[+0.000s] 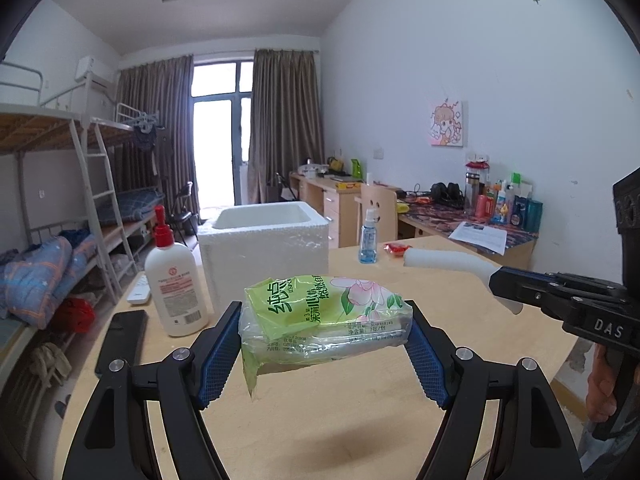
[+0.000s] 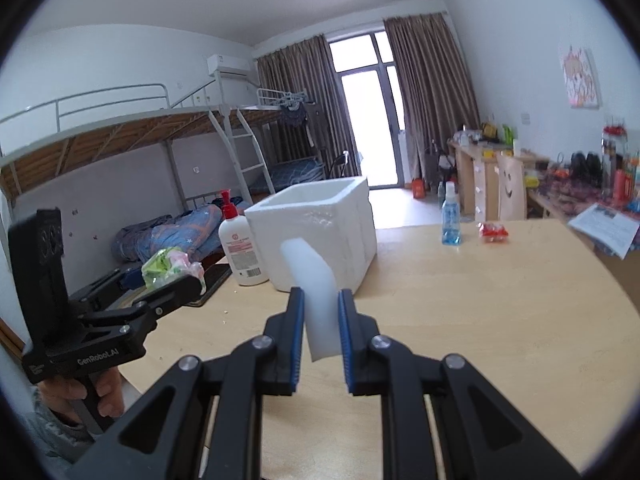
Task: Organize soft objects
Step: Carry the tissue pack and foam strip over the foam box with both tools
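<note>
My left gripper (image 1: pixel 324 332) is shut on a green tissue pack (image 1: pixel 320 312), held above the wooden table (image 1: pixel 320 420); in the right wrist view the same pack (image 2: pixel 170 266) shows at the left. My right gripper (image 2: pixel 320 324) is shut on a bent white foam strip (image 2: pixel 316 288), which also reaches in from the right in the left wrist view as the foam strip (image 1: pixel 444 261). An open white foam box (image 1: pixel 264 248) stands on the table beyond both grippers, seen as the foam box (image 2: pixel 320 232) just behind the strip.
A white lotion bottle with a red pump (image 1: pixel 174 280), a black phone (image 1: pixel 122 340), a white remote (image 1: pixel 140 289), a blue spray bottle (image 1: pixel 368 236) and a red packet (image 1: pixel 397 249) lie on the table. Bunk beds stand left, cluttered desks right.
</note>
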Tool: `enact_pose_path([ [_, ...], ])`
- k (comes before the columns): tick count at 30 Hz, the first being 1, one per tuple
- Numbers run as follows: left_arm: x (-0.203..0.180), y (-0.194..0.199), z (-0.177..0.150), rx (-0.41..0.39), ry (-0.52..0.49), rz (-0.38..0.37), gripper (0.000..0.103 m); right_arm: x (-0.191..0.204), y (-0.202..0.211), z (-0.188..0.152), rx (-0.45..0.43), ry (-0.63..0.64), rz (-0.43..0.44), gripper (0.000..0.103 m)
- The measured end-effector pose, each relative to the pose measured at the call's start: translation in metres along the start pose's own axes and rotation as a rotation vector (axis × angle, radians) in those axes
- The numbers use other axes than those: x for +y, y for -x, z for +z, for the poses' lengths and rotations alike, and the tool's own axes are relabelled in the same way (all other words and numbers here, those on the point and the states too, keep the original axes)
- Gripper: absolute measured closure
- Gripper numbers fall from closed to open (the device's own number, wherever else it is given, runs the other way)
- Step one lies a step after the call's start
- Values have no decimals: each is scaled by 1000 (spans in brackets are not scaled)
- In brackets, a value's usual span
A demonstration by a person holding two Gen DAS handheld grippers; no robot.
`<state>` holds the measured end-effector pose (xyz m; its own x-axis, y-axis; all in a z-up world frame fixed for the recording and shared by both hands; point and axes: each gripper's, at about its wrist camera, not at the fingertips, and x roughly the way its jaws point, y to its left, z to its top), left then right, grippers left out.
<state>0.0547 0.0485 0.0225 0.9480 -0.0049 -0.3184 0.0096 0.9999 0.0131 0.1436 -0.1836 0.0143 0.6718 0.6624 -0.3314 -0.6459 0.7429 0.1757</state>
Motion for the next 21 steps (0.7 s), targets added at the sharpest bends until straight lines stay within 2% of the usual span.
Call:
enact_pose_path([
  [10,4,26,2,-36,9,45,26,21,14,0,-47,65,17,83],
  [21,20,48,0,-72,40,104,26,37,3,2,-41,91,68,83],
])
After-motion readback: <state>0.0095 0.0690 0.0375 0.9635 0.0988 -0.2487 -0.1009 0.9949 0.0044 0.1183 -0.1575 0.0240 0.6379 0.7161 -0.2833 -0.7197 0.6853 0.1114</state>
